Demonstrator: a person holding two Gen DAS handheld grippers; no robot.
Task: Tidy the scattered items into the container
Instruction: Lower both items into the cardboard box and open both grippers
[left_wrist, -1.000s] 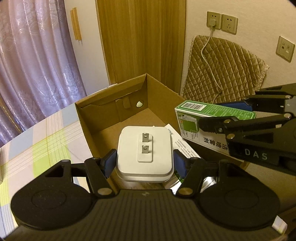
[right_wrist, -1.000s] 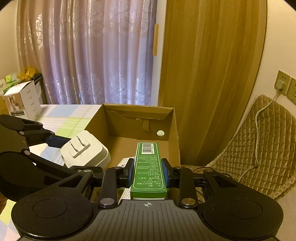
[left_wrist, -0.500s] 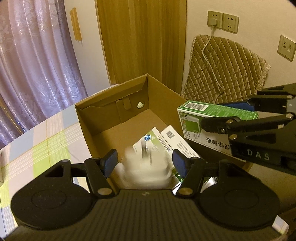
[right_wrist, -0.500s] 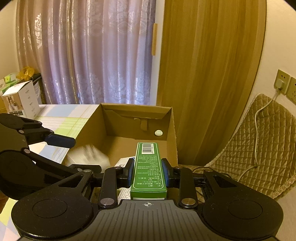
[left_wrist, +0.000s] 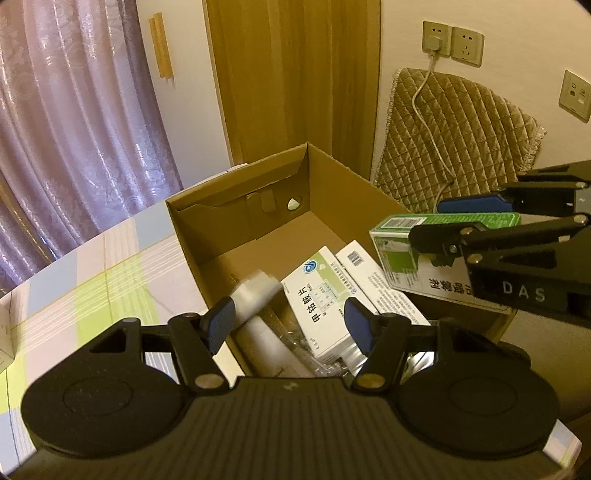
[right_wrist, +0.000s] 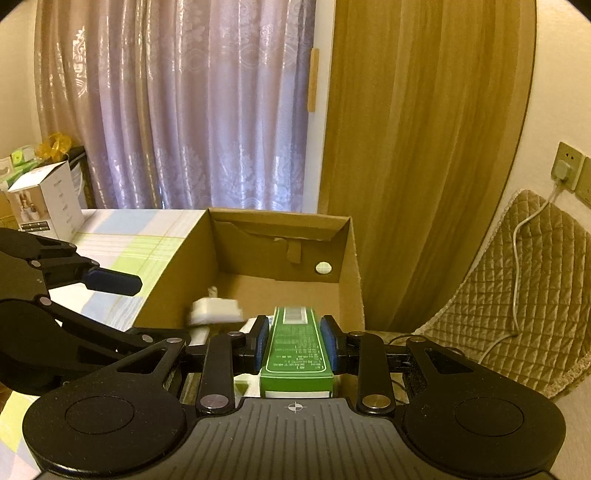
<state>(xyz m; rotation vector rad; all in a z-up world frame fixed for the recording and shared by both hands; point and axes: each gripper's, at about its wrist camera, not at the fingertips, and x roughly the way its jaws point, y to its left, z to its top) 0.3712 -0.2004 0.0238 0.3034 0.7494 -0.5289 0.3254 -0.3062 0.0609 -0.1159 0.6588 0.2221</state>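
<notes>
Green card, printed in white, formed the medicine box (right_wrist: 295, 347) that was clamped between the blue pads of the right gripper (right_wrist: 295, 341). Its long axis ran forward along the fingers toward the far wall of the cardboard box (right_wrist: 284, 251), and it was held above the near right part of that container, so only a release, or a short lowering first, seemed to be called for. The right gripper was plainly the nearer one to this item.

The left gripper (left_wrist: 290, 325) was seen with its jaws apart and nothing between them, hovering over the container's near left edge. Just ahead of it a white adapter (left_wrist: 256, 291), blurred, was inside the container; whether it had come to rest could not be told. On the container's floor a white medicine carton (left_wrist: 317, 310) and a second white carton (left_wrist: 373, 280) lay side by side, with something wrapped in clear film beside them.

The container stood at the right edge of a worktop covered with a checked cloth (left_wrist: 110, 280). A white carton (right_wrist: 48, 206) stood near the worktop's far left corner. Beyond were curtains, a wooden panel, and a quilted cover below wall sockets.
</notes>
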